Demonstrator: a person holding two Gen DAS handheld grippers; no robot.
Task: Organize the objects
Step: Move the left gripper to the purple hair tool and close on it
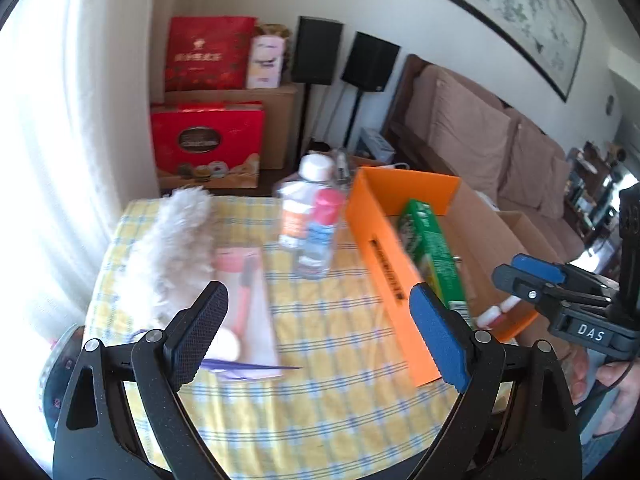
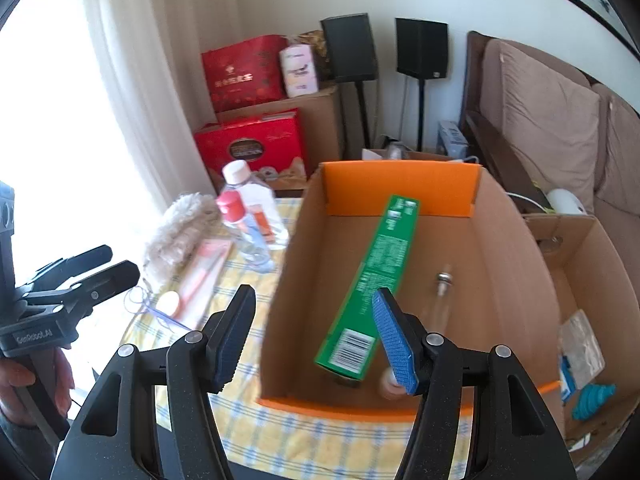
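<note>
An orange-edged cardboard box (image 2: pixel 400 188) stands on the yellow checked tablecloth (image 1: pixel 320 360). A long green carton (image 2: pixel 372 284) lies inside it beside a small glass tube (image 2: pixel 440 292). On the cloth left of the box lie a fluffy white duster (image 1: pixel 176 248), a pink packaged brush (image 1: pixel 244 292) and two clear bottles (image 1: pixel 312 220). My left gripper (image 1: pixel 320 320) is open and empty above the cloth, near the brush package. My right gripper (image 2: pixel 316 336) is open and empty above the box's near left corner. It also shows in the left wrist view (image 1: pixel 516 272).
A second open cardboard box (image 2: pixel 580 280) stands to the right with a blue item and a plastic bag in it. Red gift boxes (image 1: pixel 208 140), two black speakers and a brown sofa (image 1: pixel 500 140) stand behind the table. A bright curtained window is on the left.
</note>
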